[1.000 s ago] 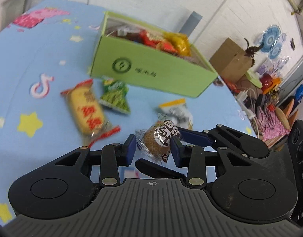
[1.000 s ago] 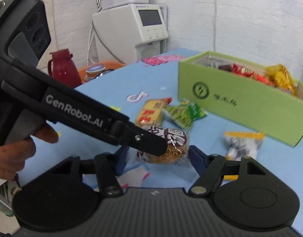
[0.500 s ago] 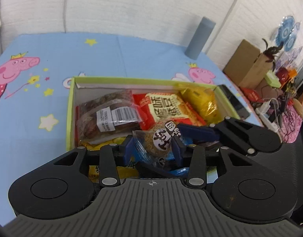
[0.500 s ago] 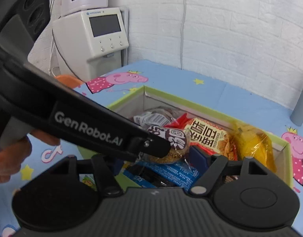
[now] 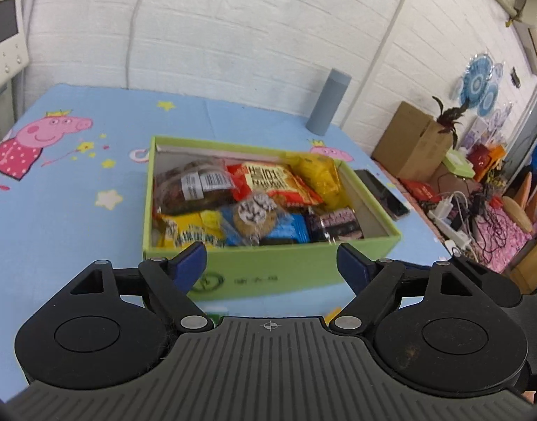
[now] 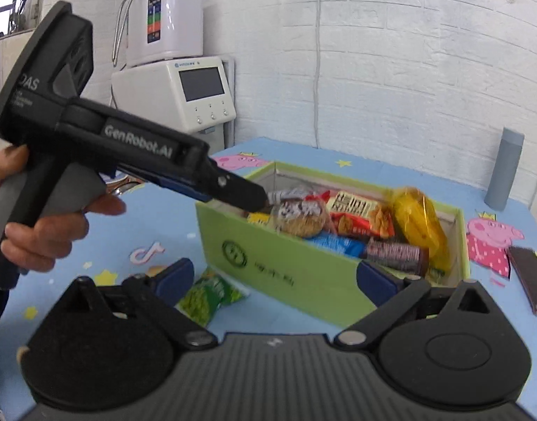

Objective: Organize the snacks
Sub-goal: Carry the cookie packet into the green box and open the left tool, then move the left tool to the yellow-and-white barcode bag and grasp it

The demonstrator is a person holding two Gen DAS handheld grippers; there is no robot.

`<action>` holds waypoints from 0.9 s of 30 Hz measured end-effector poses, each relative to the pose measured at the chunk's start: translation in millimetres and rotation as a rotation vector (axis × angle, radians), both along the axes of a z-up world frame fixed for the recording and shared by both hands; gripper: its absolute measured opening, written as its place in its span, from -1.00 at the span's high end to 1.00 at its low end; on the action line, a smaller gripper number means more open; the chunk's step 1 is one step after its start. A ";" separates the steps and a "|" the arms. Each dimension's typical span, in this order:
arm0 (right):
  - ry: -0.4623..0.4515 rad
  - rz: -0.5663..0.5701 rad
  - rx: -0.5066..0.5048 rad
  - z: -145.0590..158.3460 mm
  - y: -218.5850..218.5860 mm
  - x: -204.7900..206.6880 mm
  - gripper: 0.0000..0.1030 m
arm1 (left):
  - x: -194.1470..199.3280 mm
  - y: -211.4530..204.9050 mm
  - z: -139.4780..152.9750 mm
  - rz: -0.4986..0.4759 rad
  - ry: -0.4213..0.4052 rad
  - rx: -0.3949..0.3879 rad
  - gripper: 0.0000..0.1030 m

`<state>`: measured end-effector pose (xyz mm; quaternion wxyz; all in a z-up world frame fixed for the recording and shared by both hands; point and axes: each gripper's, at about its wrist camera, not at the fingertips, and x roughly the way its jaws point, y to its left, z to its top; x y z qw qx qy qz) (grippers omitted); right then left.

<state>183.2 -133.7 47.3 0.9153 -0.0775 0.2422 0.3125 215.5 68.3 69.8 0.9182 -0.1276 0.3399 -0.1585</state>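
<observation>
A green box (image 5: 268,277) (image 6: 268,263) stands on the blue table, filled with several snack packs. A round brown cookie pack (image 5: 254,215) (image 6: 301,217) lies on top of the packs in the box. My left gripper (image 5: 271,263) is open and empty, just in front of and above the box's near wall. In the right wrist view the left gripper (image 6: 247,193) reaches over the box's left rim beside the cookie pack. My right gripper (image 6: 273,277) is open and empty in front of the box. A green snack pack (image 6: 209,294) lies on the table by the box.
A grey cylinder (image 5: 327,100) (image 6: 507,170) stands at the back near the wall. A dark phone (image 5: 382,193) (image 6: 528,280) lies right of the box. A white machine (image 6: 174,87) stands at the table's left. Cardboard boxes and cables (image 5: 443,175) crowd the right.
My left gripper has opened and dropped the cookie pack into the box, then pulled back. My right gripper has drawn back from the box too.
</observation>
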 end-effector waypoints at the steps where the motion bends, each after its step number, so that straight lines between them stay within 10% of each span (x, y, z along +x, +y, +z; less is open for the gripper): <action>1: 0.019 -0.008 0.000 -8.2 -2.4 -10.3 -0.95 | -8.4 -2.3 -6.9 -0.008 0.014 -0.004 -0.40; 12: 0.144 -0.094 0.027 -57.0 -17.9 -78.9 -0.95 | -8.8 -51.7 -57.1 -0.099 0.188 0.005 0.10; 18: 0.208 -0.015 0.052 -63.0 0.1 -56.1 -0.95 | 44.1 -85.4 -59.7 -0.195 0.209 0.095 0.31; 20: 0.231 -0.033 0.035 -68.8 1.4 -42.9 -0.95 | 51.2 -91.2 -64.0 -0.232 0.213 0.118 0.70; 27: 0.222 -0.060 0.009 -70.0 -11.7 -18.7 -0.95 | 32.1 -73.1 -74.5 -0.219 0.260 0.067 0.87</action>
